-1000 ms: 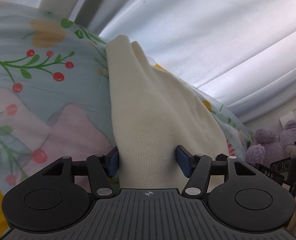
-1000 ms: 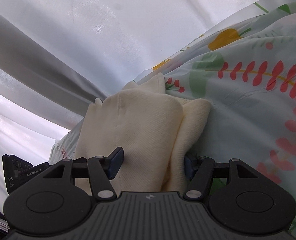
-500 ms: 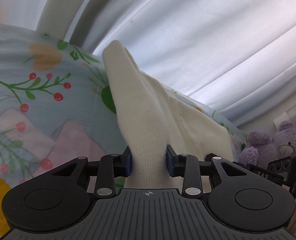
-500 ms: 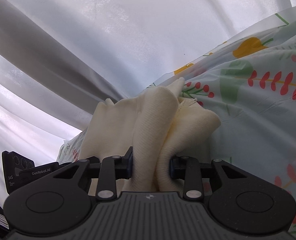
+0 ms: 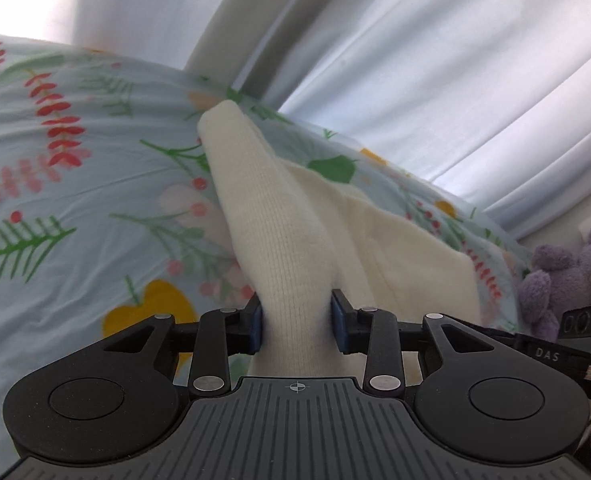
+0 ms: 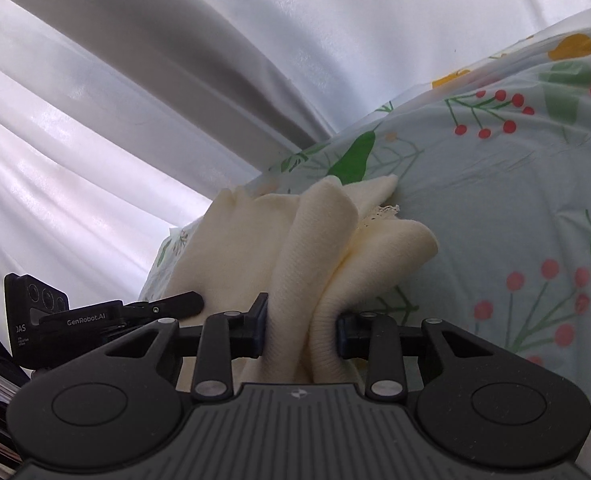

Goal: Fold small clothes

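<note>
My left claw (image 5: 297, 326) and right claw (image 6: 300, 330), both clamped on the cream knit garment (image 5: 271, 232), should lift evenly above the floral bedsheet (image 5: 75, 208).

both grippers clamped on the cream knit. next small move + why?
Probably lift both together and carry the held edge over toward the part lying flat. The left hand-held gripper and right hand-held gripper each pinch a bunched ridge of the cream knitted garment, whose far part rests on the floral bedsheet, so the fold isn't yet laid.
</note>
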Tool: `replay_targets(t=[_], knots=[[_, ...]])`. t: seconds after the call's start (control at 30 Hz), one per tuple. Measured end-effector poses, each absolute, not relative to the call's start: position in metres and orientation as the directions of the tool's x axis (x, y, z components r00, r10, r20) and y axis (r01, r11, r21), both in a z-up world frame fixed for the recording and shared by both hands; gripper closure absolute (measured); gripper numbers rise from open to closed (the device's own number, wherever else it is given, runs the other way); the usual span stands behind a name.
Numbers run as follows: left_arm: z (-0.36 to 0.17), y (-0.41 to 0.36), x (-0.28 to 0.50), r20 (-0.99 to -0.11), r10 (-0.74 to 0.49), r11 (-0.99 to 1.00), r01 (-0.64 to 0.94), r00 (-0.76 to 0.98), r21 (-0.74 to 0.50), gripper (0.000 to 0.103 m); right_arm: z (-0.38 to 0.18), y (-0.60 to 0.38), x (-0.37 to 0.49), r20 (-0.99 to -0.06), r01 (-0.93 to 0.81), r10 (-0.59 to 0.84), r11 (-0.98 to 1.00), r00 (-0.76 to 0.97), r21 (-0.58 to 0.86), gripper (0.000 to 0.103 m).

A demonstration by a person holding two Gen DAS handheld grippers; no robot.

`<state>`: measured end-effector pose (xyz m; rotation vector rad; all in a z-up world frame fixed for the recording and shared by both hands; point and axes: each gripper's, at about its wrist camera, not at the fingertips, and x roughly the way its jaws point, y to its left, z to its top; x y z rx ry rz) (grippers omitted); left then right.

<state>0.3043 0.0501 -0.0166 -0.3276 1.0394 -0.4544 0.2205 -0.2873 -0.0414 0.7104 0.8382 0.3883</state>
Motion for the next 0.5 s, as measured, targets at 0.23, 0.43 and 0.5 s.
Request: replay_targets(t=[0.23,0.43,0.5], knots=[[-0.008,0.060,0.293,-0.758,-0.365,0.928,0.149,0.541,-0.340,0.060,-0.023,-0.294,0.197,-0.643,0.072,0.355,0.839,0.679,0.539,0.054],[0.001,0.035,0.313,-0.724,-0.302,0.950,0.138,0.620,-0.279,0.054,-0.001,-0.280,0.216,-0.627,-0.014,0.281,0.918,0.727,0.396,0.048],[-0.003,0.022,0.320,-0.730,-0.279,0.959,0.139,0.624,-0.248,0.053,-0.014,-0.263,0.238,-0.659,-0.053,0.271,0.942,0.702,0.330,0.049]])
